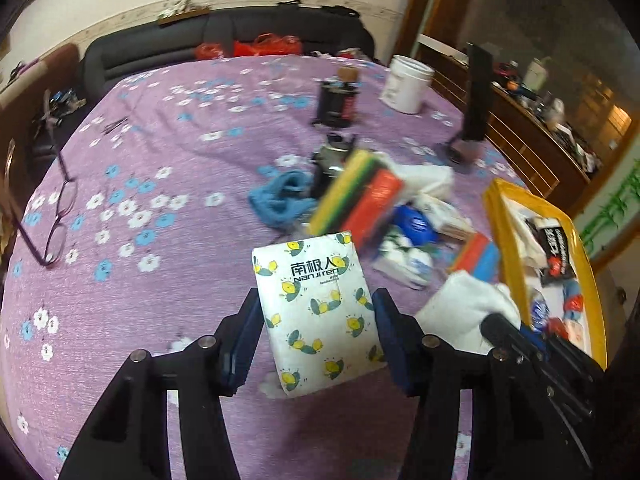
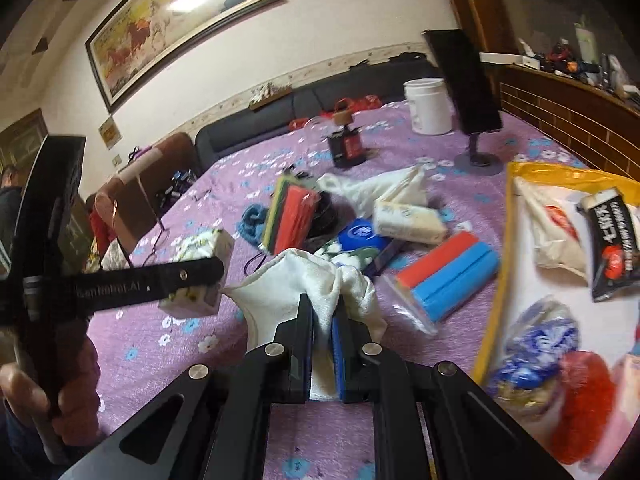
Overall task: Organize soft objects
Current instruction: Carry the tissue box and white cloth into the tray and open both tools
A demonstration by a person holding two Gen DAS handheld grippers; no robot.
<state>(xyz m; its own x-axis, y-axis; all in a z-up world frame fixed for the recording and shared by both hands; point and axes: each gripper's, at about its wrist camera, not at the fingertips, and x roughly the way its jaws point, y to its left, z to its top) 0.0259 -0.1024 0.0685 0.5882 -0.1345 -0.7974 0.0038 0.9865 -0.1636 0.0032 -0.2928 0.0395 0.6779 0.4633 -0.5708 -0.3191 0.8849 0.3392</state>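
Our left claw (image 1: 318, 332) grips a tissue pack (image 1: 318, 312) between both fingers, lifted above the purple surface (image 1: 160, 160). Our right claw (image 2: 322, 328) is clamped on a white cloth (image 2: 304, 280), just left of the yellow-rimmed bag (image 2: 496, 300). Ahead lie a sponge stack (image 2: 292, 216), a blue cloth (image 1: 280, 200) and a red-and-blue pack (image 2: 448, 272), near one another.

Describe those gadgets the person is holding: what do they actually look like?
Each hand-held gripper is a matte black linkage of angular bars joined by round silver pins. The left hand-held gripper and right hand-held gripper both end in two flat fingers faced with ribbed blue pads. In the right wrist view the left one's side bears faint pale lettering, too blurred to read surely. No cables show.
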